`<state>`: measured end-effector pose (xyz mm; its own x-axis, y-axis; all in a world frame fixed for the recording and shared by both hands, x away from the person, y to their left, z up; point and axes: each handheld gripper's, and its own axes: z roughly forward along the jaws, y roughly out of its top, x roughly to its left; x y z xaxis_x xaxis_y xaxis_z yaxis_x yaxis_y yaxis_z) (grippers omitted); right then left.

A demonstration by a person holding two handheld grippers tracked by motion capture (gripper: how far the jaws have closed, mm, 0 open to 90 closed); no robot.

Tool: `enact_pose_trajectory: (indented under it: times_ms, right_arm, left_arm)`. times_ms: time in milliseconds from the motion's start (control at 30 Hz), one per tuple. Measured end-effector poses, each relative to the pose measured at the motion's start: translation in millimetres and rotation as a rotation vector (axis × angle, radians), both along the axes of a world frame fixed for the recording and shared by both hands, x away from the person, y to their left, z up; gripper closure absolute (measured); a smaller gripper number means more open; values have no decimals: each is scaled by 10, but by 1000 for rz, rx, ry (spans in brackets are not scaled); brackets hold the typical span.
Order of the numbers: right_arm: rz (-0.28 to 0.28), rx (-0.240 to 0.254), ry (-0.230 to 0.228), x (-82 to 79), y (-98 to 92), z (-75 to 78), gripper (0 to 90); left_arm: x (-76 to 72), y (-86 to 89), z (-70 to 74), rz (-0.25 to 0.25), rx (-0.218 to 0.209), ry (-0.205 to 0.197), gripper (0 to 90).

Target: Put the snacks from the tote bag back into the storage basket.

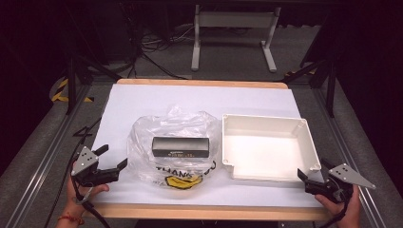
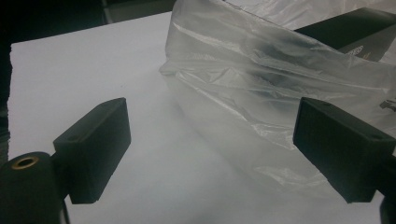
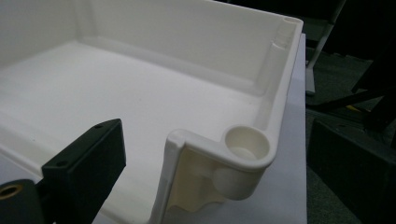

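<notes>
The left claw (image 1: 124, 164), jaws spread and empty, sits just left of the crumpled clear plastic bag (image 1: 173, 149) mid-tabletop, whose long black box (image 1: 180, 147) lies left-to-right, while the equally open right claw (image 1: 300, 174) waits by the white plastic tray's (image 1: 311, 147) near right corner.
</notes>
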<state>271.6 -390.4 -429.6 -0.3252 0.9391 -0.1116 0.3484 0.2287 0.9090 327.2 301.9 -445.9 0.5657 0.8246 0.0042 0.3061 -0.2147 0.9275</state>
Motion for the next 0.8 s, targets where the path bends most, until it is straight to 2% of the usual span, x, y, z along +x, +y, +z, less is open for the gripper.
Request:
enact_pose_trajectory:
  times_ms: [200,400,533,800]
  right_arm:
    - [-5,3,0,-13,-33,7,53]
    - [-8,1,-13,-11,-31,37,53]
    - [-6,-9,-7,-15,-19,35,54]
    - [-14,-13,-18,-26,-17,84,57]
  left_arm:
    - [6,-26,-11,-8,7,4,122]
    - [-14,-31,7,-14,6,-8,124]
    - [-10,-53,-3,-9,31,-5,134]
    - [-18,-100,-6,-22,44,-3,134]
